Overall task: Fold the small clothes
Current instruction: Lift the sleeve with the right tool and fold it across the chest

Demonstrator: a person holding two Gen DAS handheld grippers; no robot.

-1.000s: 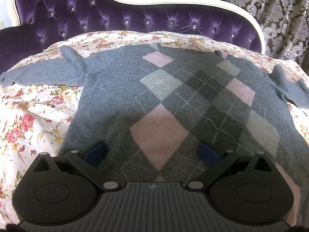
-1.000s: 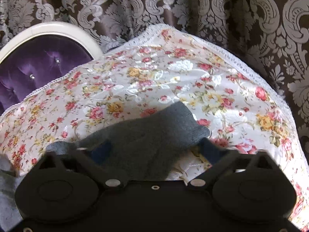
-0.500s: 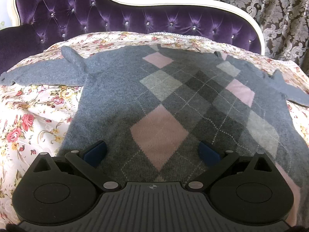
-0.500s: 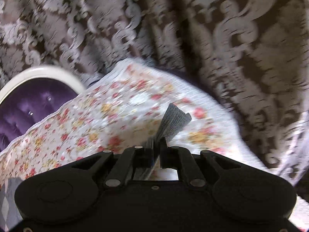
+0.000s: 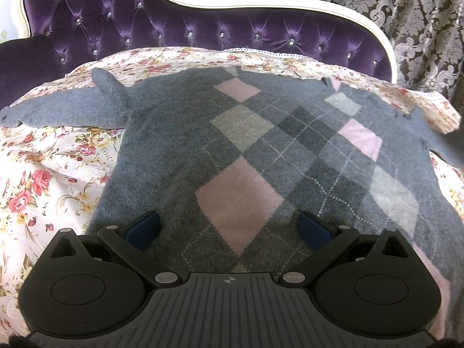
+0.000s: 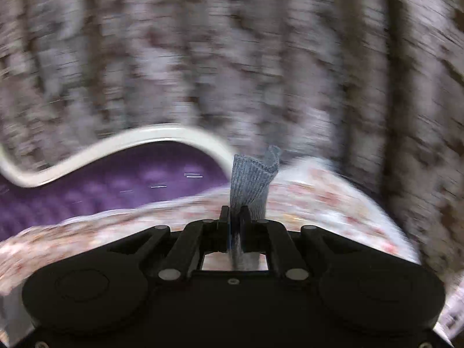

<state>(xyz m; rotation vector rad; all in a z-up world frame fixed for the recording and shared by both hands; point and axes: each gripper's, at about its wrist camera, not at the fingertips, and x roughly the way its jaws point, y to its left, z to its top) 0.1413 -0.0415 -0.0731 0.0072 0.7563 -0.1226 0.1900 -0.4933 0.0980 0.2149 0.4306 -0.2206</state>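
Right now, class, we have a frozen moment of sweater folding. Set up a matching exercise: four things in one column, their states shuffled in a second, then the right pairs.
Things:
1. left gripper
2. right gripper
3. sweater
4. headboard

States:
A. purple, tufted, white-framed
B. spread flat on the floral cover
C. open, above the sweater's hem
D. shut on the cuff

Pairs: 1-C, 2-D, 3-B, 4-A
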